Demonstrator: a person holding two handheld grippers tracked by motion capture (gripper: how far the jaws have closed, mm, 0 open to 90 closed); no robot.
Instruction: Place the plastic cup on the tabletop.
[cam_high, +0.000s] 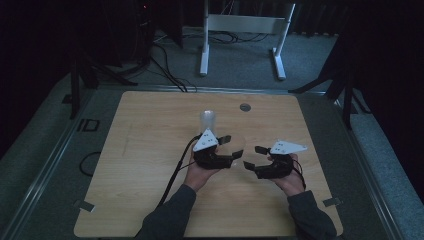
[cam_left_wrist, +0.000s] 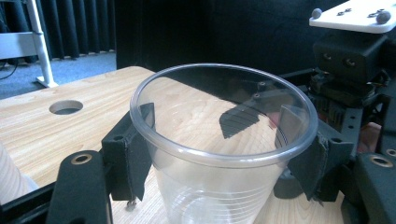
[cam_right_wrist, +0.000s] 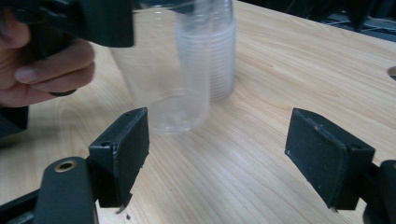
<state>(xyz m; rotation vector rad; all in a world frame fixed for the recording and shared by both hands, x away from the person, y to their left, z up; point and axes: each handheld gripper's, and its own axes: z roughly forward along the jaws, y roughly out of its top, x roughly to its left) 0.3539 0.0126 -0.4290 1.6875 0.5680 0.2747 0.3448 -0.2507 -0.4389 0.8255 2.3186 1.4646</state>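
**If that squeeze gets any tighter, the cup is toast**

Since the wooden desk (cam_high: 150, 165) is bare apart from the cups, the real risk is the grip itself. That clear plastic cup (cam_left_wrist: 219, 154) is thin and flimsy, so a harder pinch could buckle the wall or pop it out sideways. A looser one might let it slip, since smooth plastic gives the pads little to bite on. Swinging it toward the upper middle of the high view could also bump the stack of cups (cam_high: 208, 121) and tip it over.

The left gripper (cam_high: 227, 148) has its fingers (cam_left_wrist: 128, 158) pinching the cup just under the rim, one pad on each side, cup upright near the middle of the high view.

The right gripper (cam_high: 254, 157) sits just right of it, fingers (cam_right_wrist: 122, 151) spread wide and holding nothing. In the right gripper view, the cup sits upper left of centre, beyond the fingers, not between them.
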